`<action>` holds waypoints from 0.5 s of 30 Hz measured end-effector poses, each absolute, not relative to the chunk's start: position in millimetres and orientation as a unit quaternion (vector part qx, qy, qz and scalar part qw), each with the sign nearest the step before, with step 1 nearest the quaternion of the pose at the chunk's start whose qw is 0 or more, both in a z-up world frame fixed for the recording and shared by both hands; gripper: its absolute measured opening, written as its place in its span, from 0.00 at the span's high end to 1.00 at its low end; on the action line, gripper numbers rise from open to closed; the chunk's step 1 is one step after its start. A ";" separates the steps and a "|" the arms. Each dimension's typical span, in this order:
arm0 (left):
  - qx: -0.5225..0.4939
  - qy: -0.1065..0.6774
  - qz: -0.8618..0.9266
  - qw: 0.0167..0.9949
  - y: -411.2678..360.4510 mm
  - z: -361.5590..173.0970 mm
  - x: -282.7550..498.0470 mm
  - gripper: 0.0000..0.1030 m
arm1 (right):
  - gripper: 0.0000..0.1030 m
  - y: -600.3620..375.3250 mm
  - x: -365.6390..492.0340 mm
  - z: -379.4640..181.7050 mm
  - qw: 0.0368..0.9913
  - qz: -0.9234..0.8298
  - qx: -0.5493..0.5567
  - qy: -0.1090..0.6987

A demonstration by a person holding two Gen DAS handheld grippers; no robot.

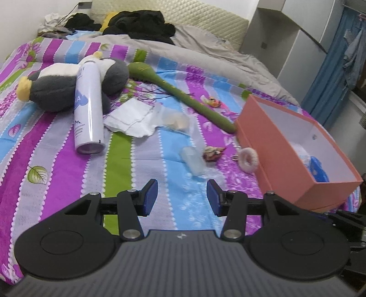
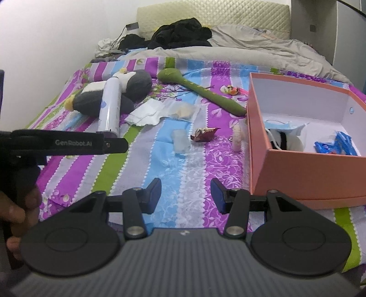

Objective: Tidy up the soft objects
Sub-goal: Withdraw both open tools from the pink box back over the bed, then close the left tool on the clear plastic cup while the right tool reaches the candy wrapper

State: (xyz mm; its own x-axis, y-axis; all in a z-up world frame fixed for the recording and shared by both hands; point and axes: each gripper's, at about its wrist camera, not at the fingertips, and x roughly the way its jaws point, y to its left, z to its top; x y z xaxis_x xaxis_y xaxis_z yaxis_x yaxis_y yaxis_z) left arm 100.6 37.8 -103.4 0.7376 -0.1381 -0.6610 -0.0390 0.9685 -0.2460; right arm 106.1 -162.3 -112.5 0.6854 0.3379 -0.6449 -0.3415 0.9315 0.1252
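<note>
The left hand-held gripper (image 1: pixel 182 197) is seen nearest in its own view, its jaws set partly apart with nothing between them, above the striped bedspread (image 1: pixel 57 164). The right hand-held gripper (image 2: pixel 185 196) is likewise partly open and empty, held over the same bedspread. In the right wrist view, the left tool's black body is seen at the left edge, gripped by a hand (image 2: pixel 16 205).

Just beyond the jaws, a clear plastic piece (image 1: pixel 192 160) and a crumpled brown wrapper (image 1: pixel 212 152) are found lying side by side on the bed. A fluffy white ring (image 1: pixel 249 160) lies just beside the near wall of the pink box (image 1: pixel 274 141). The box stands open on the right side of the bed; inside it a black-and-white soft toy (image 2: pixel 283 139), a pale blue item (image 2: pixel 286 125) and a blue packet (image 2: pixel 334 144) can be made out.

Further on, a white spray can (image 1: pixel 88 105) is seen lying across a grey plush toy (image 1: pixel 59 89), with white paper (image 1: pixel 132 118) and a clear bag (image 1: pixel 173 118) to its right. A long green plush (image 1: pixel 183 93) stretches from behind the plush toy to the box's far corner. A small orange toy (image 1: pixel 211 101) lies beyond it.

At the head of the bed, a grey quilt (image 1: pixel 217 61) and black clothes (image 1: pixel 141 25) are piled before the quilted headboard (image 1: pixel 201 18).
</note>
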 end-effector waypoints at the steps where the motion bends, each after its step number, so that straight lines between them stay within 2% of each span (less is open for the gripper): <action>1: -0.123 0.363 -0.024 0.923 40.3 -106.0 104.5 0.48 | 0.51 -160.3 109.7 -113.6 0.918 0.186 -0.004 0.351; 15: -0.106 0.375 -0.007 0.921 55.3 -132.3 159.8 0.48 | 0.51 -136.5 156.5 -135.8 0.916 0.186 -0.007 0.354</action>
State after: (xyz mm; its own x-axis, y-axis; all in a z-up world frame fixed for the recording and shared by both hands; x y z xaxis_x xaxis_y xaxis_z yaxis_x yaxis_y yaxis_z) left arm 159.8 55.3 -132.3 0.7193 -0.0920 -0.6886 -0.0668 0.9774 -0.2004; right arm 156.5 -136.5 -135.8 0.6796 0.3363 -0.6520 -0.3457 0.9307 0.1198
